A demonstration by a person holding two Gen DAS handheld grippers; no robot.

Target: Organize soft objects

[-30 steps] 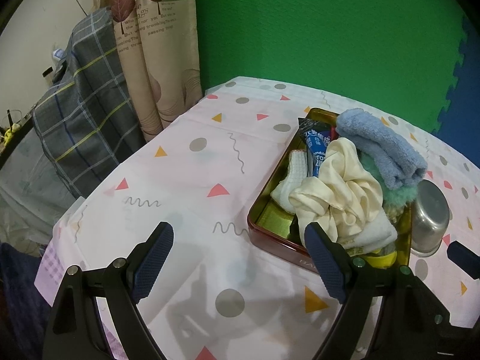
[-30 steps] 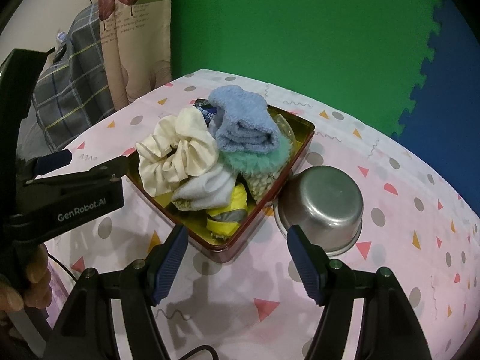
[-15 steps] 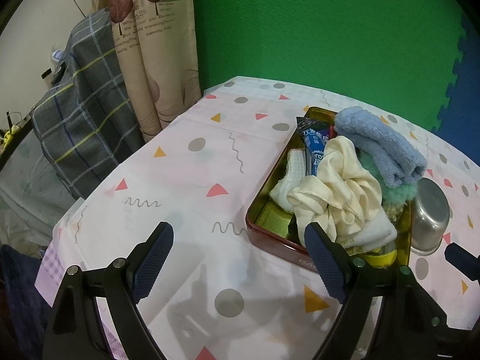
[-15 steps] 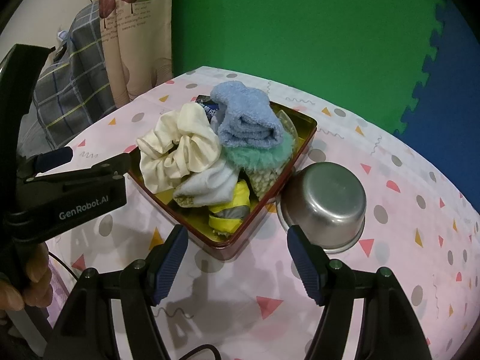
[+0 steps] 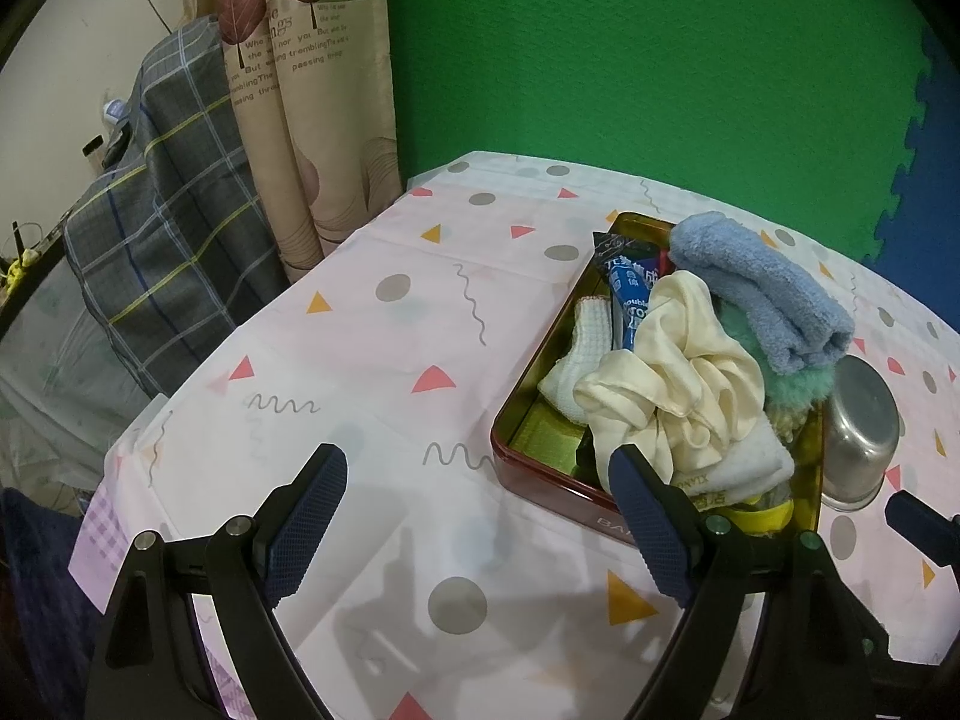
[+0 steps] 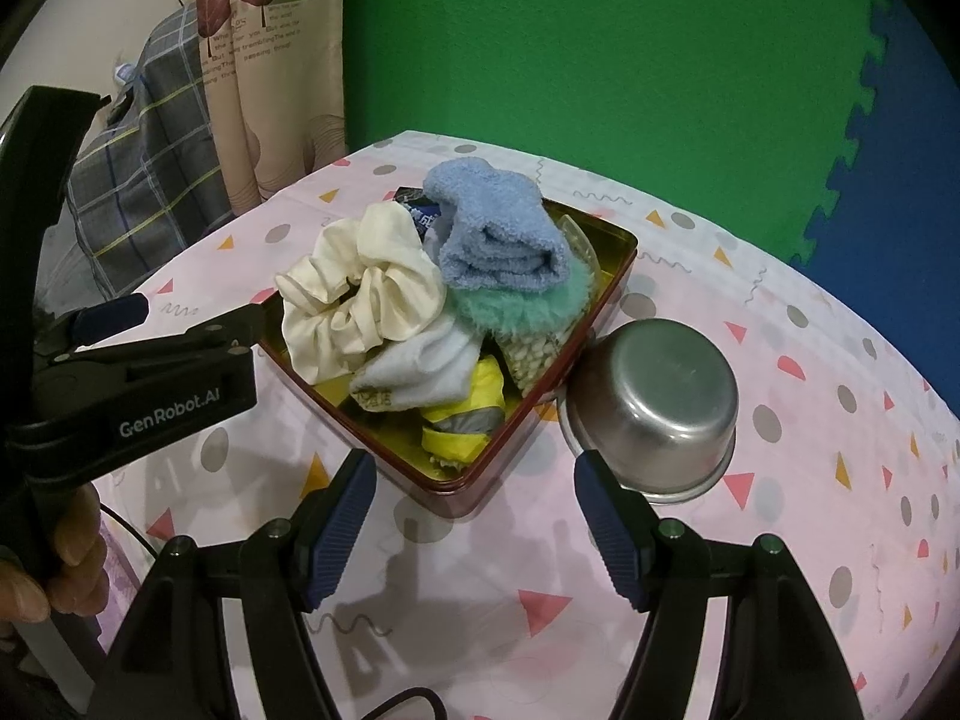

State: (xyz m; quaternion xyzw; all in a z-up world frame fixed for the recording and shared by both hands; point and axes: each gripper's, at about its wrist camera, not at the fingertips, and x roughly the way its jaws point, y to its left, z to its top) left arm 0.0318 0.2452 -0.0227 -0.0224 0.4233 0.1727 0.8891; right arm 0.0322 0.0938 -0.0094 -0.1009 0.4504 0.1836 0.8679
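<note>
A red-rimmed gold tin (image 5: 543, 483) (image 6: 456, 489) holds a pile of soft things: a cream scrunchie (image 5: 678, 384) (image 6: 360, 294), a folded blue fuzzy sock (image 5: 756, 294) (image 6: 498, 240), a mint fluffy scrunchie (image 6: 522, 303), a white sock (image 6: 420, 372) and a yellow cloth (image 6: 462, 420). My left gripper (image 5: 474, 531) hovers open over the tablecloth just left of the tin's near corner, nothing between its fingers. My right gripper (image 6: 474, 531) stands open in front of the tin's near corner, also with nothing in it.
An upturned steel bowl (image 6: 660, 402) (image 5: 858, 426) sits against the tin's right side. Blue snack packets (image 5: 627, 294) lie in the tin's far end. A plaid cloth (image 5: 150, 240) and a curtain (image 5: 300, 90) hang beyond the table's left edge. A green wall (image 6: 600, 60) stands behind.
</note>
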